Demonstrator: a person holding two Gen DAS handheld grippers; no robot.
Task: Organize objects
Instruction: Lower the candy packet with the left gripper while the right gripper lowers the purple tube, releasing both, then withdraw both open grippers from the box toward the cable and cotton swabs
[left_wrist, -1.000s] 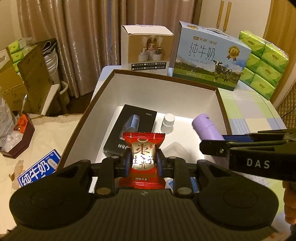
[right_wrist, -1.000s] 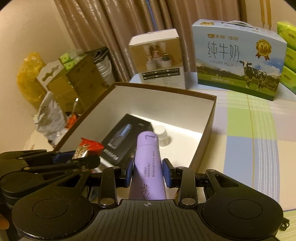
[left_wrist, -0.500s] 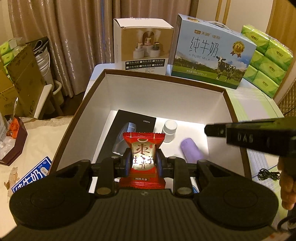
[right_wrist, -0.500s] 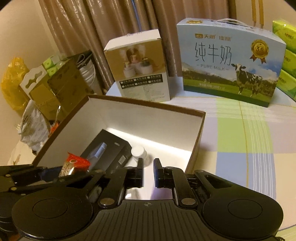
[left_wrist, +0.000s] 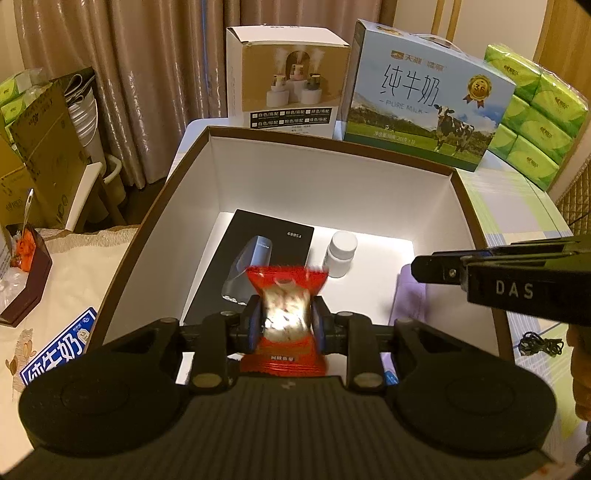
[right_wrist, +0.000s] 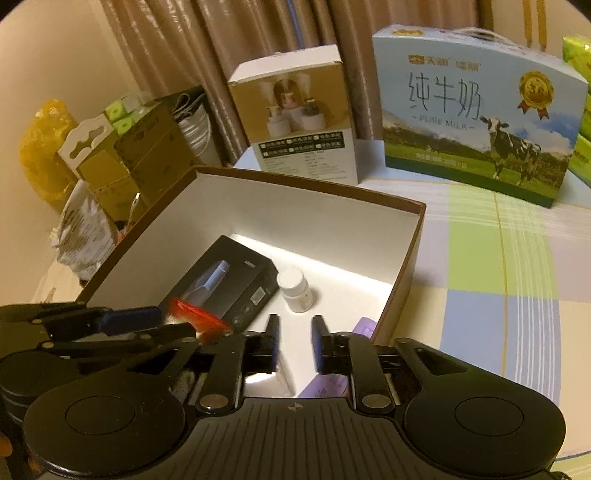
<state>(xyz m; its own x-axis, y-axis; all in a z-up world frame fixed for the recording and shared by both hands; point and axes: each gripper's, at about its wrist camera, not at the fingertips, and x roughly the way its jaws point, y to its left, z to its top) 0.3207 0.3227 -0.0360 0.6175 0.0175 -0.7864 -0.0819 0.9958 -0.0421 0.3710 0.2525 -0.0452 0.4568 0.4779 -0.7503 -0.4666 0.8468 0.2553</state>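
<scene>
One open cardboard box (left_wrist: 369, 177) holding black carton (left_wrist: 258, 258), purple bottle (left_wrist: 410, 299), white pill bottle (left_wrist: 341, 254). Left gripper (left_wrist: 284, 326) clamps red snack packet (left_wrist: 286, 317) above box; right gripper (right_wrist: 294, 343) fingers parted, empty.

I count one open box (left_wrist: 325, 173) on the table (right_wrist: 498, 258), and inside it four things: one black carton (left_wrist: 255, 254), one white bottle (left_wrist: 341, 253), one purple bottle (left_wrist: 408, 299) and one clear item I cannot make out. I hold one red packet (left_wrist: 286, 325). Behind the box stand two cartons: one humidifier box (left_wrist: 286, 85) and one milk case (left_wrist: 424, 96). One stack of green tissue packs (left_wrist: 535, 114) sits at the right; six packs show.
</scene>
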